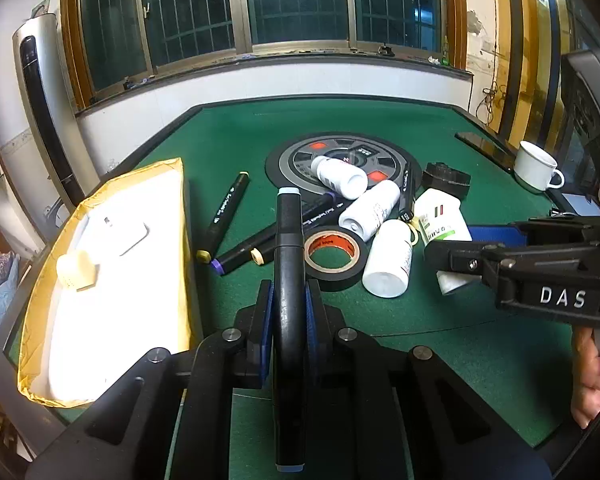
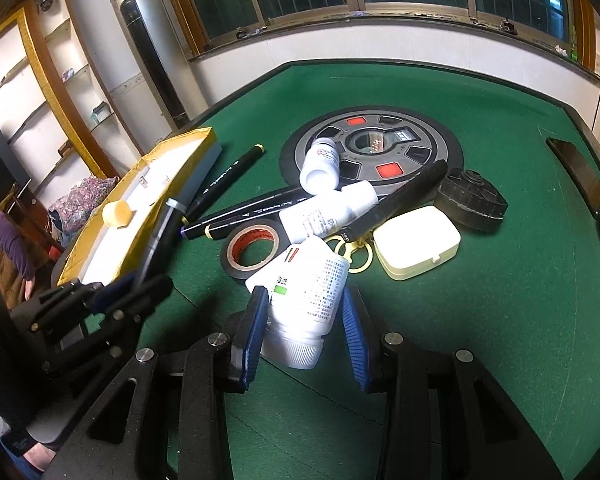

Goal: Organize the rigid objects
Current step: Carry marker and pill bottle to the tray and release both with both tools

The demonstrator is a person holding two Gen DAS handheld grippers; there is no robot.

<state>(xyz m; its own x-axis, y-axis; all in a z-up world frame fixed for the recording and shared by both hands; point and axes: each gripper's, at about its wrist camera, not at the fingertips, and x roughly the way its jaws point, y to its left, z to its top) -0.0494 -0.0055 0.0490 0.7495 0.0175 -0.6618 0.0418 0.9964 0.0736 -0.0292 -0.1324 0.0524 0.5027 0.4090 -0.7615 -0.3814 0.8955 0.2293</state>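
My left gripper (image 1: 289, 300) is shut on a black marker (image 1: 288, 264) with a pale blue cap, held lengthwise above the green table, right of the yellow-edged box (image 1: 112, 280). My right gripper (image 2: 305, 322) is open, its blue pads either side of a white labelled bottle (image 2: 308, 300) lying on the felt; it is not closed on it. Ahead lie a pile of white bottles (image 1: 374, 208), black markers (image 1: 226, 212) and a black tape roll (image 1: 332, 256). The tape roll also shows in the right wrist view (image 2: 252, 250).
The box holds a white case and a cream cap (image 1: 76, 268). A round dial panel (image 2: 370, 146) sits mid-table. A white case (image 2: 416, 242), gold rings (image 2: 350, 252) and a black lid (image 2: 470, 200) lie right of the pile. A white cup (image 1: 536, 166) stands at the right edge.
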